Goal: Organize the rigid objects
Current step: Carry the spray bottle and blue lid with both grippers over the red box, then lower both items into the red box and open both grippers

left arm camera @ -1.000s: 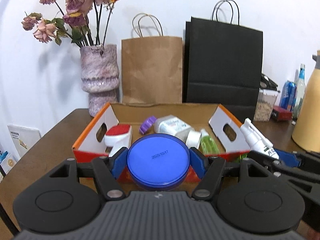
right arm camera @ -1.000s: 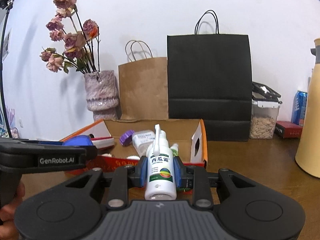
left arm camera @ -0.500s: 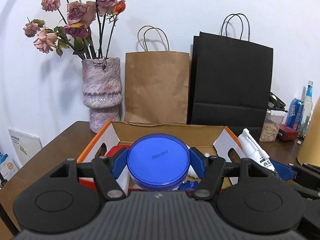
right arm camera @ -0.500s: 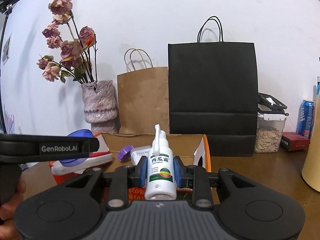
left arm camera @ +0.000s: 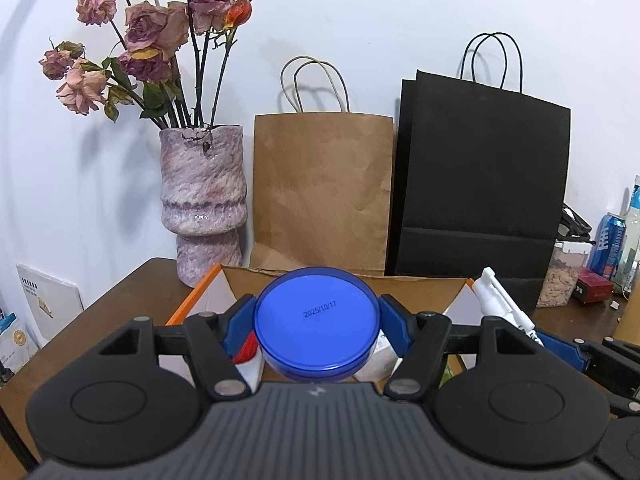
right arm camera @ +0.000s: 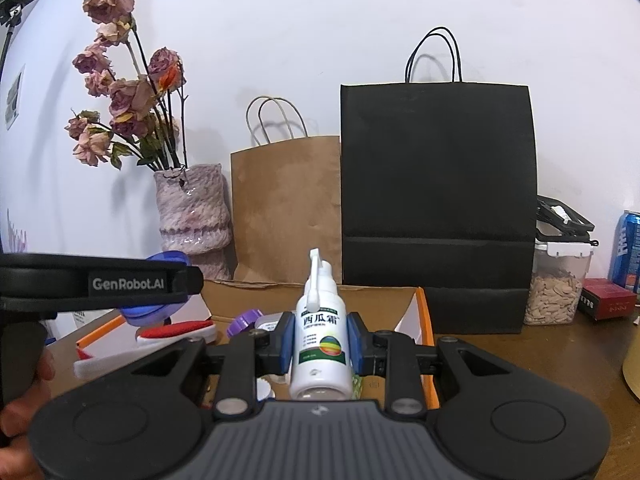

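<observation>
My left gripper (left arm camera: 316, 322) is shut on a round blue jar (left arm camera: 316, 316), held lid-up over the near edge of the open cardboard box (left arm camera: 416, 292). My right gripper (right arm camera: 322, 338) is shut on a white spray bottle (right arm camera: 321, 344) with a green and rainbow label, upright, nozzle pointing up, above the box (right arm camera: 420, 316). In the left wrist view the spray bottle (left arm camera: 504, 308) shows at the right. The right wrist view shows the left gripper's black body (right arm camera: 100, 284) with the blue jar (right arm camera: 154, 308) at the left. Inside the box lie a red-and-white item (right arm camera: 176, 330) and a purple cap (right arm camera: 244, 320).
Behind the box stand a pink vase of dried roses (left arm camera: 202, 200), a brown paper bag (left arm camera: 320, 196) and a black paper bag (left arm camera: 480, 184). At the right are a clear jar of flakes (right arm camera: 556, 284), a blue can (right arm camera: 628, 248) and a red box (right arm camera: 608, 300). A hand (right arm camera: 24, 412) holds the left gripper's handle.
Both grippers have moved forward over the box with their objects still held. The box's contents have slid down out of the left wrist view, and the bags and vase look larger.
</observation>
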Tool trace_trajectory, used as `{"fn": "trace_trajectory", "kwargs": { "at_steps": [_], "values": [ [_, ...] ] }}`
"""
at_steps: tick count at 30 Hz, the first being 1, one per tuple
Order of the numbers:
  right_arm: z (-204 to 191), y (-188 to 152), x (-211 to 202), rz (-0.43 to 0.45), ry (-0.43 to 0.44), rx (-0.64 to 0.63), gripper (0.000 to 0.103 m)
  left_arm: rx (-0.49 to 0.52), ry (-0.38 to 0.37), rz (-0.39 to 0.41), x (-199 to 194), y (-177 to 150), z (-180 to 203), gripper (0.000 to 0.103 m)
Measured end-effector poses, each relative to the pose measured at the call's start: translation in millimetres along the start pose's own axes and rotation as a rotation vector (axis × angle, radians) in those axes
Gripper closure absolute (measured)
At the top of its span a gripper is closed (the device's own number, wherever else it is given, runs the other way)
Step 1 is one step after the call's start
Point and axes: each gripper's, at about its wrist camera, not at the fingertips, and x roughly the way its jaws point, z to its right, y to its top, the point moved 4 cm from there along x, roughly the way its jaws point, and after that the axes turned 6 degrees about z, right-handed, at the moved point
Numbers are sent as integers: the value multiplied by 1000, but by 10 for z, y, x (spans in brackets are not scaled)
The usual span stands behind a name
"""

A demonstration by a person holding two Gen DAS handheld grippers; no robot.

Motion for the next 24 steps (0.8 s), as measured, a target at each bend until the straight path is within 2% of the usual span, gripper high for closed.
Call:
{"fn": "trace_trajectory", "kwargs": {
  "at_steps": [12, 24],
  "values": [
    [-33, 29, 283, -4, 4, -17, 77, 1, 20, -17, 310, 29, -29, 35],
    [-31, 9, 551, -28, -4, -28, 77, 10, 64, -75, 616, 6, -26, 35]
  ]
}}
